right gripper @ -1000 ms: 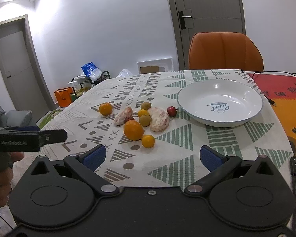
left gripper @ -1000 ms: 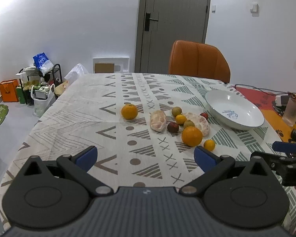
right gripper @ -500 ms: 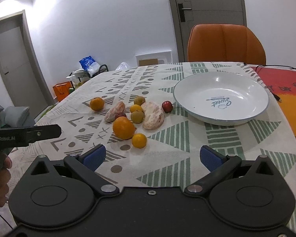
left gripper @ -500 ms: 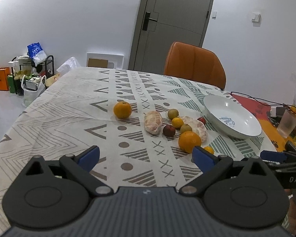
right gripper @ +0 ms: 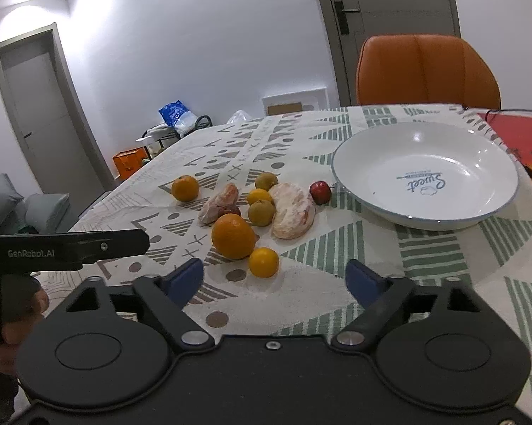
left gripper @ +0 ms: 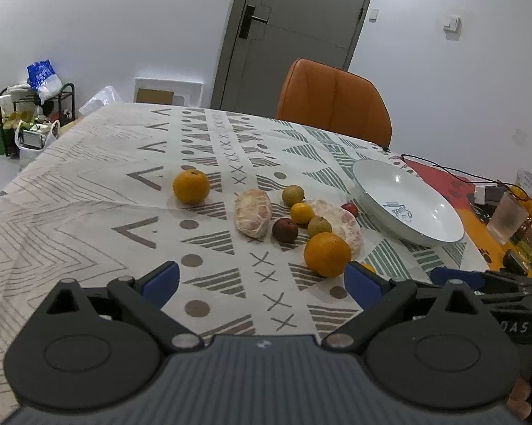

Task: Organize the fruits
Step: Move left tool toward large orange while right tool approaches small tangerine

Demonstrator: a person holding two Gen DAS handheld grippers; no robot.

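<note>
left wrist view: we're looking down our left tongs (left gripper: 262, 278) over the tabletop (left gripper: 88, 212), which wears a matte woven cloth with grey and green triangles, dots and crosses.
left tongs: spread wide, nothing between the blue pads, only bare cloth there.
fruit from here: one round orange (left gripper: 191, 186) sits off alone to the left with loads of free cloth around it. The rest bunch up mid-table: a rough peeled pomelo chunk (left gripper: 253, 212), a dark plum (left gripper: 285, 230), and a big glossy orange (left gripper: 327, 254) just past our right-hand pad.
plate: the smooth white plate (left gripper: 379, 177) is right of the cluster, close to the tabletop's right edge, and empty.
right edge: cluttered, a frosted cup (left gripper: 507, 220) and cables.

right wrist view: our right tongs (right gripper: 274, 278) point at the same pile.
right tongs: open but they've just been closing in a bit, nothing between them; a small tangerine (right gripper: 263, 262) lies just ahead of the gap, touching the big orange.
plate here: rim (right gripper: 340, 177) next to a little red fruit (right gripper: 320, 192).
far edge: an orange padded chair (right gripper: 427, 71) behind it.
</note>
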